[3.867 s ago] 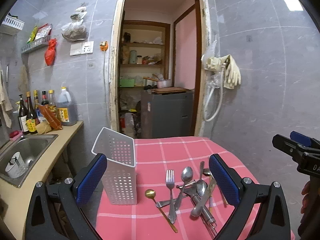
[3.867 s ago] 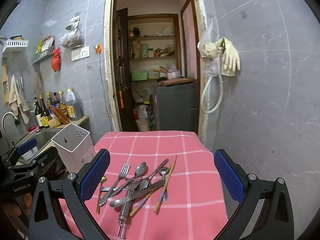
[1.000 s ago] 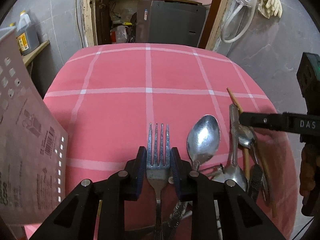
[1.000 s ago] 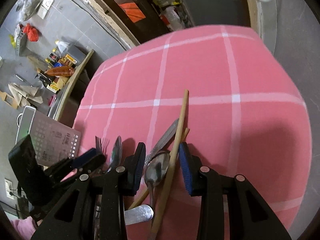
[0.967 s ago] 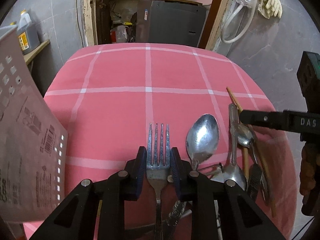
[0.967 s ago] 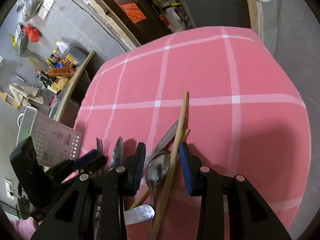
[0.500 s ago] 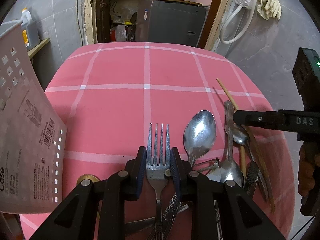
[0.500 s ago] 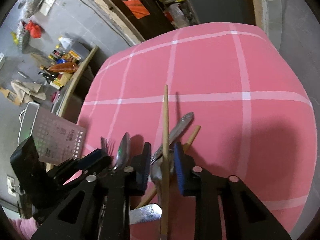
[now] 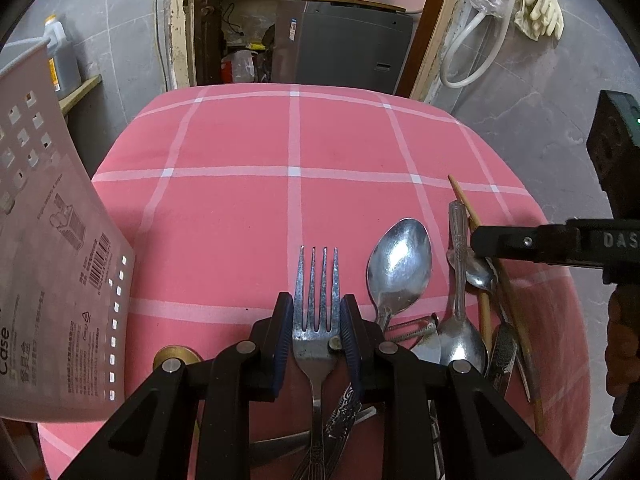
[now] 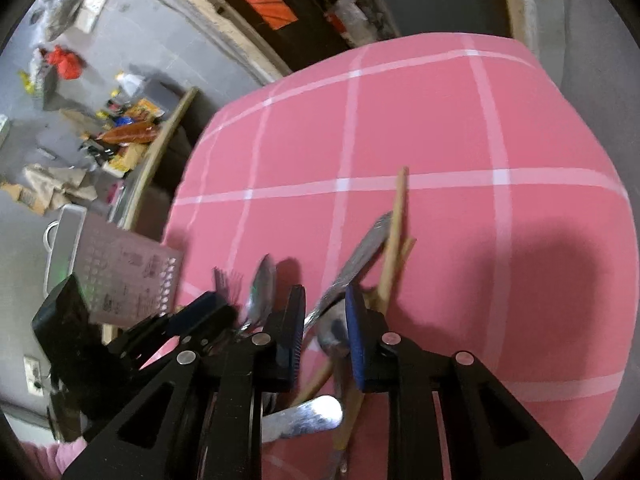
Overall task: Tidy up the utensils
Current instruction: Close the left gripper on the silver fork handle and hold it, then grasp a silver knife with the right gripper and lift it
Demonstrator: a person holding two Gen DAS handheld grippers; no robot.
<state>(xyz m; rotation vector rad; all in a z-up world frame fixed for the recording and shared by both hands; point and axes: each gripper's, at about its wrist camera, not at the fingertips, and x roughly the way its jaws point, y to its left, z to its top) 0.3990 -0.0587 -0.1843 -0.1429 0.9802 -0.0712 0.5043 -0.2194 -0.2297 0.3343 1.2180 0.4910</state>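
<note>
My left gripper (image 9: 316, 316) is shut on a steel fork (image 9: 316, 300), tines pointing away, just above the pink checked tablecloth (image 9: 288, 152). A large spoon (image 9: 400, 264) lies right of it among a pile of spoons, a knife and wooden chopsticks (image 9: 496, 280). The white perforated utensil holder (image 9: 48, 264) stands at the left. In the right wrist view my right gripper (image 10: 322, 324) is nearly shut around a small spoon (image 10: 334, 332) in the pile; one chopstick (image 10: 394, 236) lies just outside its right finger. The left gripper and fork show at lower left there.
The table's far and right edges drop to a grey tiled floor (image 9: 540, 112). A doorway with a grey cabinet (image 9: 344, 48) is beyond the table. A counter with bottles (image 10: 128, 132) is at the left.
My left gripper, shut on the fork, has risen slightly. My right gripper has tilted and shifted, so the chopstick that stood between its fingers now lies outside the right one.
</note>
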